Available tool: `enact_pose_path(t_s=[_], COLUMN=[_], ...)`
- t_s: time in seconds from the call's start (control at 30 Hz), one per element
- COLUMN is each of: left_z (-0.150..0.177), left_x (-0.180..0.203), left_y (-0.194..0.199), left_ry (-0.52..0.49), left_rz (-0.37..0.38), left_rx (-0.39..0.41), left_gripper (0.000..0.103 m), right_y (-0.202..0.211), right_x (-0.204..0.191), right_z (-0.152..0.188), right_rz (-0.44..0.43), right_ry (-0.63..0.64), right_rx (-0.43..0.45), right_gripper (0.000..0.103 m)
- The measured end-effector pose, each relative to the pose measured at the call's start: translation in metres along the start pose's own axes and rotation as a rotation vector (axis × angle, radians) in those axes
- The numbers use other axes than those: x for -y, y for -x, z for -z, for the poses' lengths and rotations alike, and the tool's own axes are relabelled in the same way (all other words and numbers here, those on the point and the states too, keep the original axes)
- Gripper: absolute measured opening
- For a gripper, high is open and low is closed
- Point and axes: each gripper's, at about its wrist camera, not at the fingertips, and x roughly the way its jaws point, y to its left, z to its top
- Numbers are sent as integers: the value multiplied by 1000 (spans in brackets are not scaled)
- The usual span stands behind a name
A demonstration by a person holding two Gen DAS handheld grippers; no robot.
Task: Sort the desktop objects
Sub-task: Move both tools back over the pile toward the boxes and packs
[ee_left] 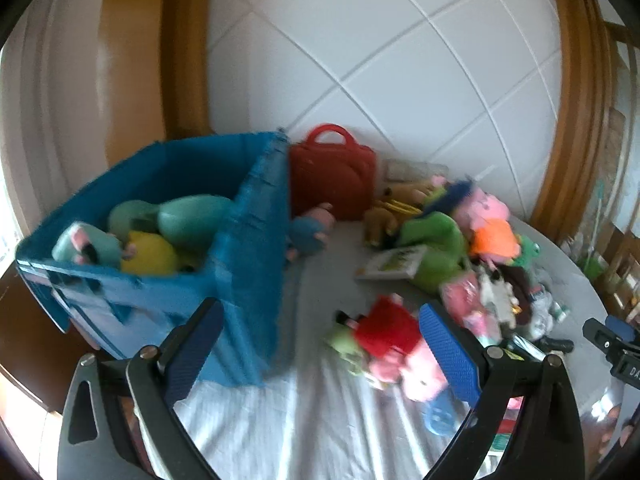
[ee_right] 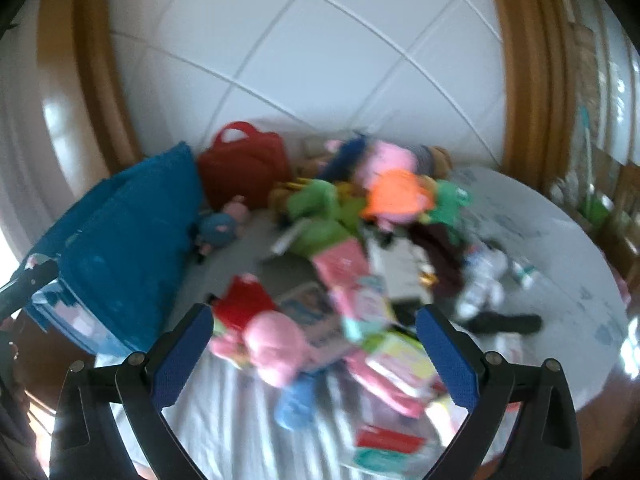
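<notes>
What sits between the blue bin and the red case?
A small blue-bodied plush lies on the cloth in front of the gap between blue bin and red case; left wrist view shows it best.

Blue storage bin (ee_left: 248, 240), holding teal plush (ee_left: 188, 216) and yellow plush (ee_left: 150, 254). Red carry case (ee_left: 332, 180) with red handle. Pink pig plush in red dress (ee_left: 394, 344); small pig plush in blue (ee_left: 310, 232). Green plush (ee_left: 436, 248); orange-clad pink plush (ee_left: 494, 240). Pink box (ee_right: 344, 264). White tablecloth (ee_left: 280, 420), faintly striped with folds. White wall panels (ee_left: 400, 60) with diagonal grooves; brown wooden frame (ee_left: 184, 48). Blue textured pads (ee_left: 450, 354) on black gripper fingers.
</notes>
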Motion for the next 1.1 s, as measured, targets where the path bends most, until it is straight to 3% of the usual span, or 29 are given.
enact_pose_path(t_s=[0.3, 0.43, 0.57, 0.8, 0.87, 0.93, 1.1], left_z=[51, 74, 100, 145, 161, 180, 225], left_x=[97, 133, 157, 203, 217, 234, 271], left_y=[-40, -64, -79, -85, -84, -82, -78], left_ry=[-85, -121, -120, -67, -42, 4, 103], left_rz=[88, 159, 166, 79, 40, -13, -67], left_rx=[-162, -226, -289, -366, -380, -392, -420], left_gripper=[100, 100, 100, 100, 100, 100, 100], right_y=[-7, -15, -28, -59, -68, -77, -90], right_x=[96, 115, 130, 170, 181, 192, 217], right_z=[37, 55, 77, 94, 100, 106, 124], right_rz=[76, 128, 174, 74, 28, -33, -125], right_ry=[-49, -79, -21, 19, 61, 114, 179], right_rx=[-108, -161, -235, -322, -339, -362, -404], right_gripper=[103, 103, 103, 103, 98, 82, 81])
